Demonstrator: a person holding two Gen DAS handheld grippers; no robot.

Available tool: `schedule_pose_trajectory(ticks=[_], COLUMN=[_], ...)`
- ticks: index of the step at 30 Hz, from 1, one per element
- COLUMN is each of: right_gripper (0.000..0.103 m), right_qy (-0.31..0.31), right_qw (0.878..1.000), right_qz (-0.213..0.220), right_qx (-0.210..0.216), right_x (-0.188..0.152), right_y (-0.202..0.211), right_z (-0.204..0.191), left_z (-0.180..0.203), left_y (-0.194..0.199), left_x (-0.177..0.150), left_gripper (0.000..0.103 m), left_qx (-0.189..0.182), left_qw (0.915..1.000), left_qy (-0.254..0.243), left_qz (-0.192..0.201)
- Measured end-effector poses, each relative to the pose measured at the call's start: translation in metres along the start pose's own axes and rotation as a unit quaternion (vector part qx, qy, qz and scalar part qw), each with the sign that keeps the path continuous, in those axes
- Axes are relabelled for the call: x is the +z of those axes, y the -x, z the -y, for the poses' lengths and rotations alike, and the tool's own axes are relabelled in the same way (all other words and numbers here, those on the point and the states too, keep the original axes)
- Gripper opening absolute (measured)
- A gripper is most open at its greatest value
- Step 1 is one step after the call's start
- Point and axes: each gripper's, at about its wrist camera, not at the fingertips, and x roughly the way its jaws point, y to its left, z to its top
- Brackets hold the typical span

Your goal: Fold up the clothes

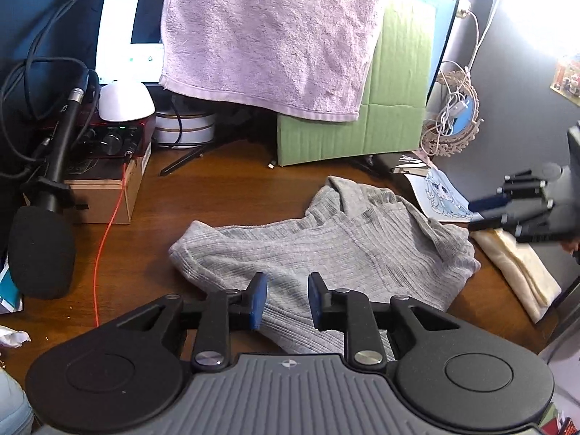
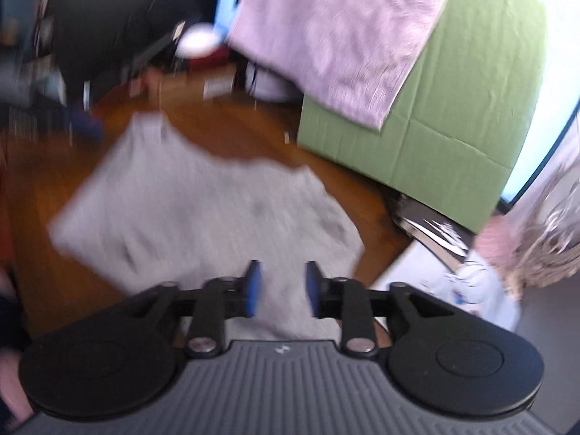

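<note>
Grey garment [image 1: 326, 243] under both spread, empty claws: left claw [image 1: 287, 301], right claw [image 2: 282, 288].

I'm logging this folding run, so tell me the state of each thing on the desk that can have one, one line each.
Grey garment: lying rumpled on the desk, partly folded, not gripped.
Left gripper: open, fingers over the garment's near edge.
Right gripper: open, over the garment; view blurred.
Pink towel: hanging in front of the monitor.
Monitor: on, screen lit.
Cream cloth: folded, at the desk's right edge.
</note>
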Motion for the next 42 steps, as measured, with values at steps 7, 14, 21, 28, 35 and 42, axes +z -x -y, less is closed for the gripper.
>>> schedule_pose_trajectory(ticks=[7, 14, 21, 28, 35, 42], right_gripper=[0.032, 0.03, 0.016, 0.007, 0.002, 0.002], right_qy=[0.12, 0.109, -0.131, -0.221, -0.211, -0.198], right_qw=[0.992, 0.993, 0.988, 0.969, 0.974, 0.972], right_qz=[0.012, -0.026, -0.011, -0.009, 0.024, 0.108], right_qx=[-0.032, -0.03, 0.082, 0.108, 0.079, 0.07], right_x=[-0.02, -0.024, -0.03, -0.042, -0.036, -0.008], right_y=[-0.013, -0.044, -0.043, -0.045, -0.038, 0.002], right_z=[-0.048, -0.047, 0.019, 0.045, 0.039, 0.021], left_z=[0.012, 0.013, 0.011, 0.012, 0.024, 0.031], left_y=[-0.005, -0.007, -0.012, -0.015, -0.022, -0.069], left_x=[0.002, 0.005, 0.005, 0.008, 0.017, 0.045], left_gripper=[0.026, 0.027, 0.03, 0.031, 0.034, 0.047], left_qx=[-0.004, -0.001, 0.002, -0.003, -0.063, -0.252], left_qw=[0.9999, 0.9998, 0.9997, 0.9996, 0.9975, 0.9487], left_qy=[-0.011, -0.012, -0.009, -0.008, 0.013, 0.174], left_qz=[-0.009, -0.014, -0.023, -0.028, -0.031, -0.077])
